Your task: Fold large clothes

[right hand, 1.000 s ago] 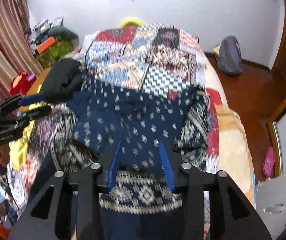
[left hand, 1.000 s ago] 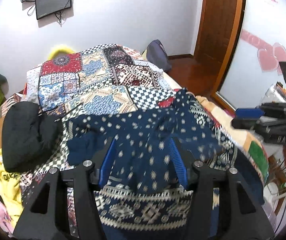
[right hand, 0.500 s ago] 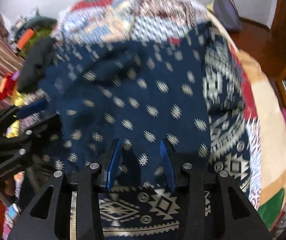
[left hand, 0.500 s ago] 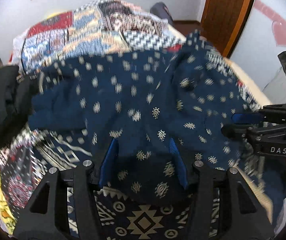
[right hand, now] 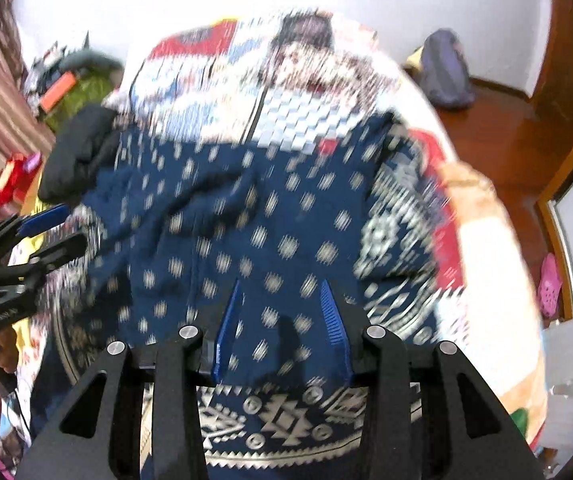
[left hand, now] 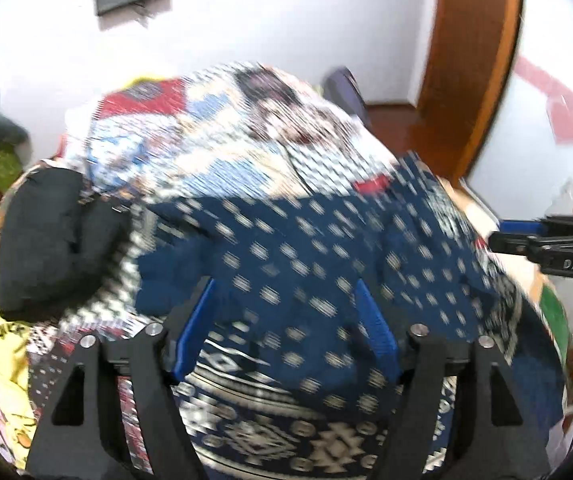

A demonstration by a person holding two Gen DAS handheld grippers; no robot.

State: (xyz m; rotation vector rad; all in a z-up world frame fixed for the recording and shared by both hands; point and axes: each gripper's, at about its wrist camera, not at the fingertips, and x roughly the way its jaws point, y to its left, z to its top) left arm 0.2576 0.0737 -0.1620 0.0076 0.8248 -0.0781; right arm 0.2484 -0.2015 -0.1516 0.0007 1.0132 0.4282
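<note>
Two handheld grippers work over a navy patterned garment spread across a bed with a patchwork cover, both views blurred by motion. At far left, a black bundle of clothing lies on the bed's edge, touching the garment's left side, with yellow fabric below it. The left gripper points down at the garment's near fold; its jaws have just been opening and stand wide apart, the blue pads clear of the cloth, which lies between and beneath them. Toward the middle, the garment's dotted upper layer is folded over a banded hem nearest the cameras. The right gripper has its jaws set narrower, having just eased open a little; navy cloth sits between the pads, but whether they press on it cannot be told. At right, a purple bag rests on the wooden floor beside a brown door.
</note>
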